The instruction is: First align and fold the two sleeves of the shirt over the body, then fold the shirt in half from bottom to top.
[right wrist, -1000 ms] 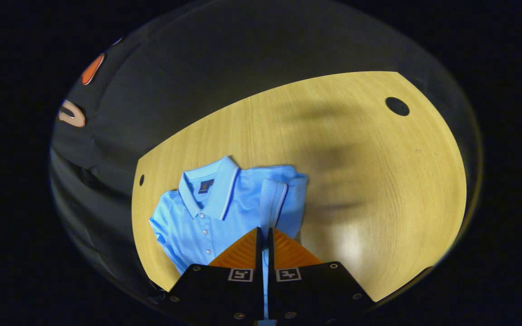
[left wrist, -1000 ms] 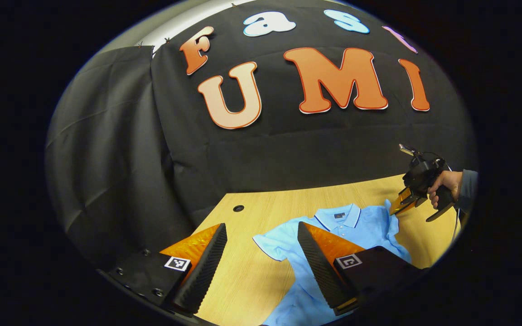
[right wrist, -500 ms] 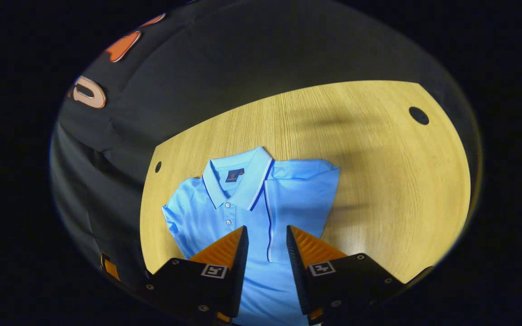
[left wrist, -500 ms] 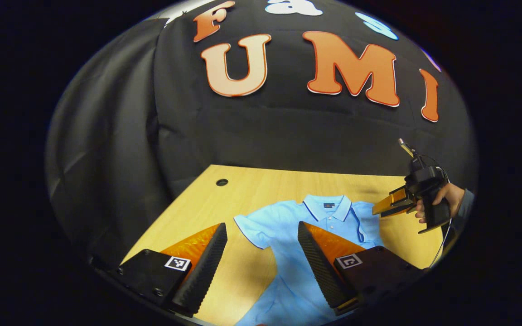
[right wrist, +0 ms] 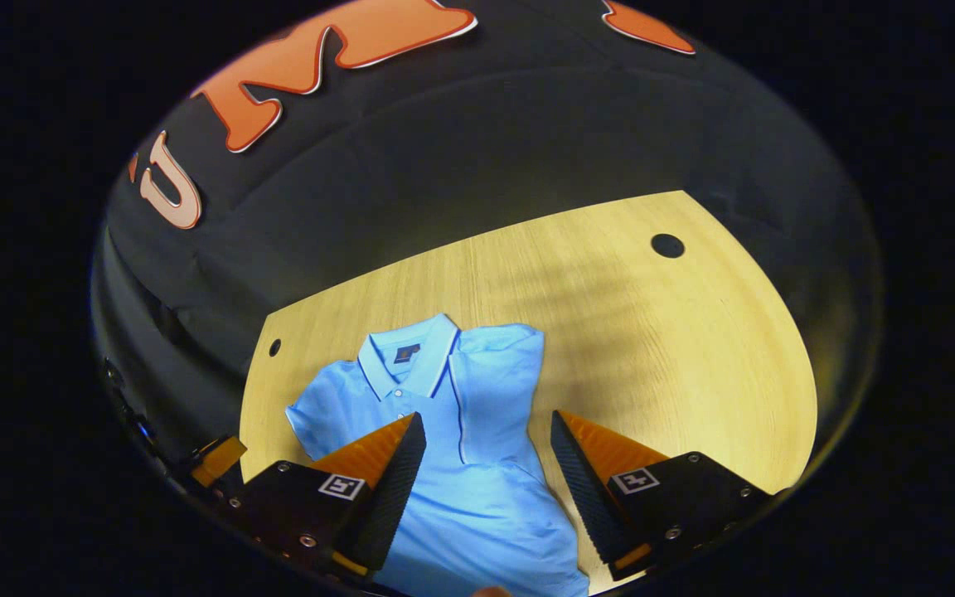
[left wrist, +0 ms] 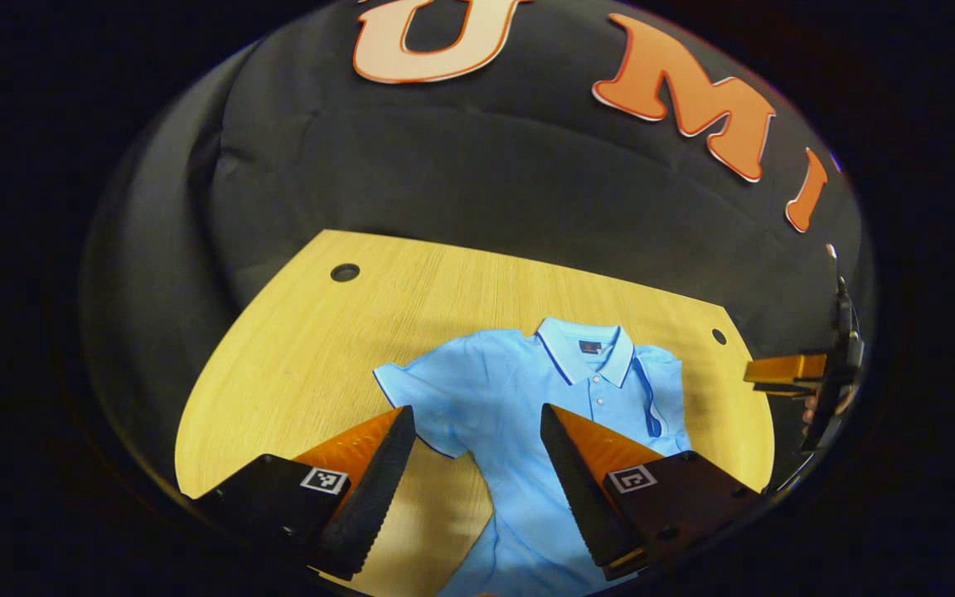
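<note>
Both tongs, left (left wrist: 477, 452) and right (right wrist: 486, 456), gape wide, empty, above the blue polo shirt (right wrist: 453, 431) on the counter (right wrist: 652, 332).

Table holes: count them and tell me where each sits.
2. One hole lies near the wooden table's far corner beyond the spread sleeve; the other beside the shirt's folded side. Others may be hidden.

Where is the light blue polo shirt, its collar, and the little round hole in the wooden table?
Light blue polo shirt (right wrist: 477, 497): right gripper view, on the chest fabric.
Collar (left wrist: 610, 361): left gripper view, on its right flap.
Round hole in the wooden table (right wrist: 667, 245): right gripper view, on the hole's dark middle.
</note>
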### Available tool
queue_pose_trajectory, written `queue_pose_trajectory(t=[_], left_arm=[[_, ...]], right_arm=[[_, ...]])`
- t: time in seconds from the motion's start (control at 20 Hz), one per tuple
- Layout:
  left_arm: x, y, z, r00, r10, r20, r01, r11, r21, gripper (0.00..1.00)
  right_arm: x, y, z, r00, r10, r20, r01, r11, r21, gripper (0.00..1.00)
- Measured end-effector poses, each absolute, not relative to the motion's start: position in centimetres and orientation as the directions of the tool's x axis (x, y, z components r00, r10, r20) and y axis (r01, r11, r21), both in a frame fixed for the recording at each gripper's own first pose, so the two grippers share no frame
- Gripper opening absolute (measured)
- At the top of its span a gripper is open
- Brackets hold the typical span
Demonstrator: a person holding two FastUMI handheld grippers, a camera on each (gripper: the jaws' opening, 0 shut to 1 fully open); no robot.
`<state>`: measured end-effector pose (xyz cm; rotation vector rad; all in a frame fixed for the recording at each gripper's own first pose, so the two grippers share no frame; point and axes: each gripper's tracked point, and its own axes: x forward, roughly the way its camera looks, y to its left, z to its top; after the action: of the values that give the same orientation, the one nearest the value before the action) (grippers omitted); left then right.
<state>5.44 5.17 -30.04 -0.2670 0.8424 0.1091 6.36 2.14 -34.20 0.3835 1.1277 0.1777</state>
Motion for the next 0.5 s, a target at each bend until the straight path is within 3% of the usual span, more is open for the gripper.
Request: queue_pose_trajectory(t=[0.25, 0.5], left_arm=[[7.1, 6.1, -36.2, 0.519, -0.083, -0.851, -0.238, 0.942, -0.237, 0.99], [8.3, 7.1, -39.5, 0.433, -0.090, -0.897, -0.266, 0.938, -0.222, 0.99]], right_arm=[[1.7, 0.0, -33.1, 0.476, 0.245, -0.845, 0.064, 0.948, 0.311, 0.97], [-2.0, -1.3, -32.5, 0.513, 0.183, -0.839, 0.071, 0.965, 0.254, 0.98]])
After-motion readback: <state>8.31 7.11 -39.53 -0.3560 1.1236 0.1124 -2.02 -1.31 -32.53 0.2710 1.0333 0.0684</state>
